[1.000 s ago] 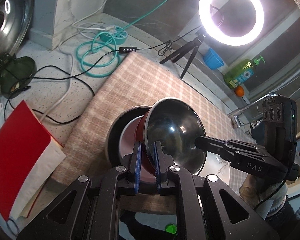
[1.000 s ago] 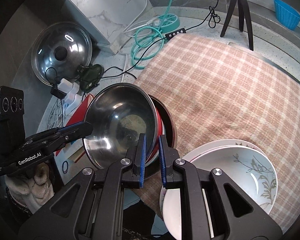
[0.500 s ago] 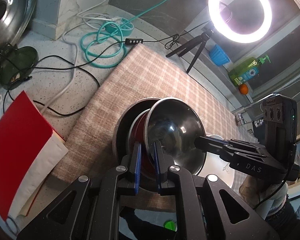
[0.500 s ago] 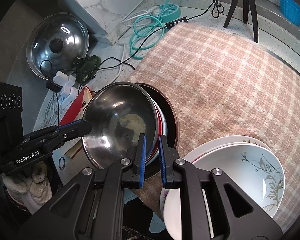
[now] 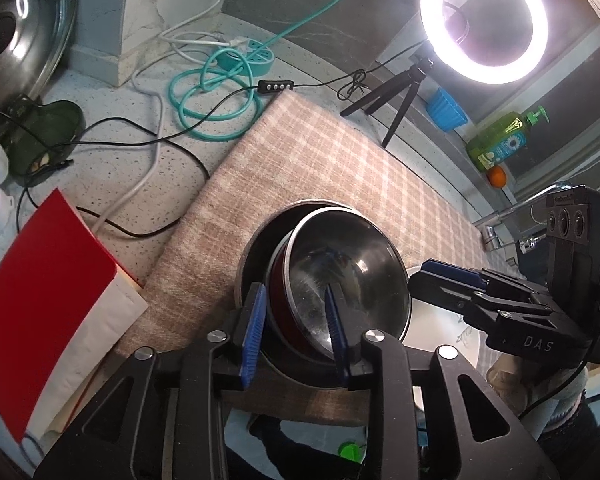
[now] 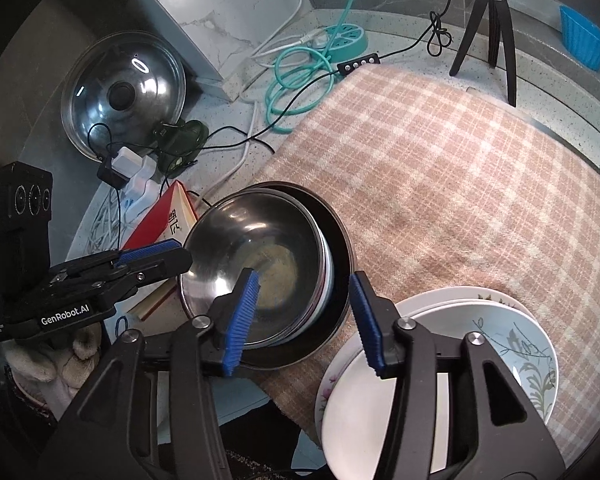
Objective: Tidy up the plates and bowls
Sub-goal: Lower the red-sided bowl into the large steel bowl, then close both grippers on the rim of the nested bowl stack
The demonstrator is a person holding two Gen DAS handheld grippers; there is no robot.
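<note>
Grippers — left [image 5: 294, 326] parted | right [image 6: 304, 322] wide | steel bowl [image 6: 252, 264] nested, unheld

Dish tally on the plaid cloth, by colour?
steel bowl: 1
red bowl: 1
black bowl: 1
white plates: 3, as far as the stacked rims show
Total: 6
</note>
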